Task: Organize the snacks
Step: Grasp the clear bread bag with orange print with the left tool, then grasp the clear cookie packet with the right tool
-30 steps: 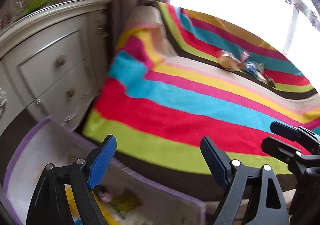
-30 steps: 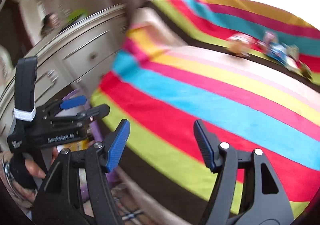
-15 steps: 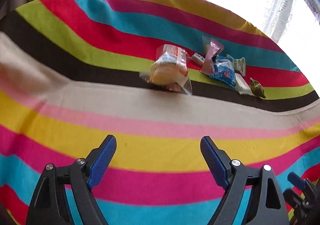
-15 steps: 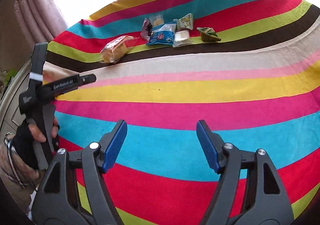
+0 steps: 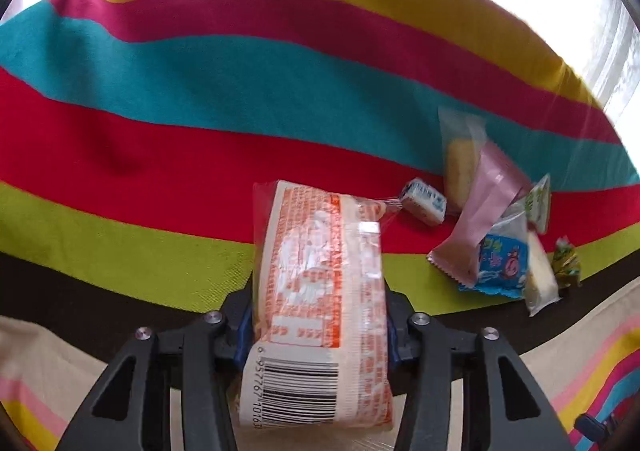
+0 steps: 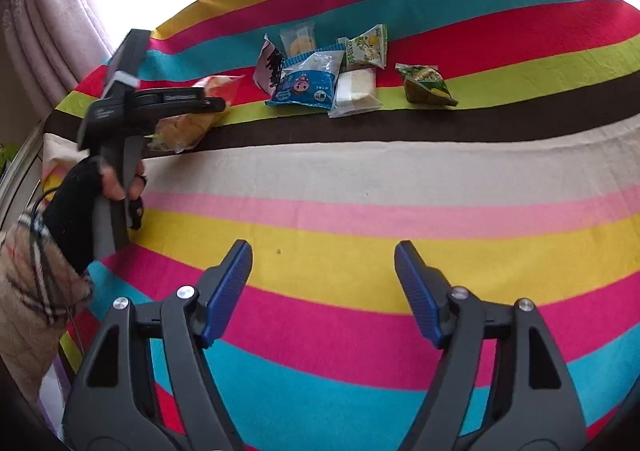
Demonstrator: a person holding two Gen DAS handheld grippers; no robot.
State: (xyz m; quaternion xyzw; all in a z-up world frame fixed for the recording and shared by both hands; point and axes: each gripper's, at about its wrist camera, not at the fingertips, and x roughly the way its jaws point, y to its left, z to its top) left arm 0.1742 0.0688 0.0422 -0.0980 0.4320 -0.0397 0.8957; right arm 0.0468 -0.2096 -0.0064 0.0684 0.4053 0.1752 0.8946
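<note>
The left gripper (image 5: 320,325) has just been closing, and its blue pads now press on both sides of the orange-printed bread packet (image 5: 320,291), low in the middle of the left wrist view. The other snacks (image 6: 340,71) lie in a small heap on the striped bedspread (image 6: 360,171), in the upper middle of the right wrist view. The right gripper (image 6: 324,291) stands apart with nothing between its pads, after opening a little more.
</note>
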